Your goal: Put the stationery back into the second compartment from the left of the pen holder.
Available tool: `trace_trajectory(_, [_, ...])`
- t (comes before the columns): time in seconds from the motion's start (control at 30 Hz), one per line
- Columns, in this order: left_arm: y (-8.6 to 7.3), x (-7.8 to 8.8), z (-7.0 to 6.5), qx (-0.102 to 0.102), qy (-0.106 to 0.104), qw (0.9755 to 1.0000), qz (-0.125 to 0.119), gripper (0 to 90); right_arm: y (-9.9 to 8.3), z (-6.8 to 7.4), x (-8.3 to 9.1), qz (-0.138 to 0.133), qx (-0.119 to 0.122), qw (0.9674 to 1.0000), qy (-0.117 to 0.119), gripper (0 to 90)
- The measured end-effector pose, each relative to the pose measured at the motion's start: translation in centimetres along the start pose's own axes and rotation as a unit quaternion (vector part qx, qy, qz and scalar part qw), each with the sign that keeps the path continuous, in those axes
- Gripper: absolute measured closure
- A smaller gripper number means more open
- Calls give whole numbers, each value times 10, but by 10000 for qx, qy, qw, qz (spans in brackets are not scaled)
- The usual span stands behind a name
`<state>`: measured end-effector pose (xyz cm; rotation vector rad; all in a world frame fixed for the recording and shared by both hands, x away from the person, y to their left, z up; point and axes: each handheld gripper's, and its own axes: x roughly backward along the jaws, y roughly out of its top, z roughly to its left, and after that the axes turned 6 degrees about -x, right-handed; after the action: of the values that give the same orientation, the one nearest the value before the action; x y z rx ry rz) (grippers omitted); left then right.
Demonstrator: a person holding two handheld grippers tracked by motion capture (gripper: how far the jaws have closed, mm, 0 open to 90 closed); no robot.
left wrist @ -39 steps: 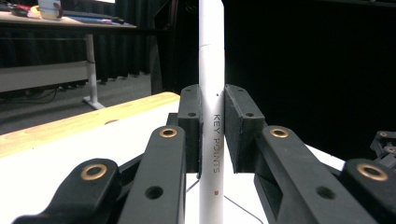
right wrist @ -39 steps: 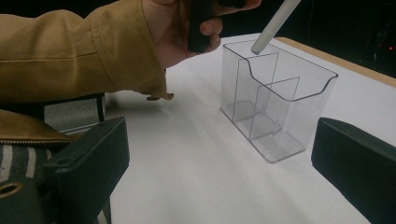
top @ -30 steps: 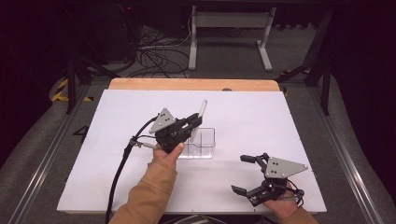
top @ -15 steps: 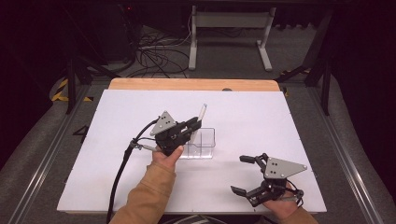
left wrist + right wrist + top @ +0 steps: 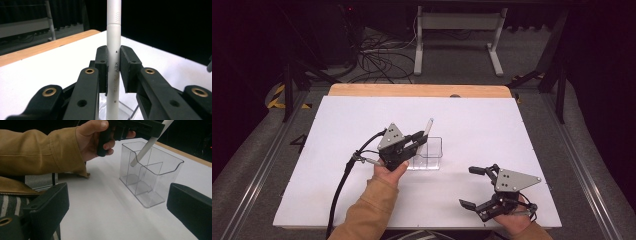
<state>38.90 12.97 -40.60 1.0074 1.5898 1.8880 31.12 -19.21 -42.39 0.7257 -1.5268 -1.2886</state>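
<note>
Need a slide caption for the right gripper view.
Left hand-held gripper lowers a white pen into the clear divided holder.

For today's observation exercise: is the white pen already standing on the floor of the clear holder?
No. In the right gripper view the pen, clamped in the left gripper, hangs with its tip well above the holder's floor.
</note>
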Motion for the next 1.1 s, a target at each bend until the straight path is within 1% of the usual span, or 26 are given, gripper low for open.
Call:
trace_trajectory(0.1, [0,2,-1,-41,39,10000,11,770,0,0,-1,6,3,10000,4,47])
trace_trajectory(0.17, [1,3,-1,-71,74,9999,28,683,0,0,-1,8,2,10000,9,47])
trace_trajectory(0.27, [1,6,0,-10,51,10000,72,503,0,0,0,3,-7,10000,0,48])
trace_trajectory(0.3, [2,7,0,-4,72,10000,66,462,0,0,0,1,-7,10000,-7,47])
trace_trajectory(0.37, [4,11,1,10,42,10000,48,391,0,0,0,-3,-11,10000,-9,48])
trace_trajectory(0.47, [9,19,0,-36,170,9998,-15,316,0,-1,0,-8,-7,10000,-25,48])
trace_trajectory(0.57, [15,27,0,-38,153,9999,-58,270,0,-1,0,-6,-29,10000,-35,47])
trace_trajectory(0.6, [17,30,0,-85,179,9998,-71,248,0,-1,0,-7,-27,10000,-47,47])
trace_trajectory(0.7, [20,38,0,-105,181,9997,-101,221,0,-1,0,-25,-50,10000,-63,46])
trace_trajectory(0.83, [22,45,0,-141,147,9997,-130,210,-1,-1,0,-27,-61,9999,-77,45])
trace_trajectory(1.1, [25,55,-1,-174,28,9998,-101,188,0,-2,1,-54,-63,9999,-127,44])
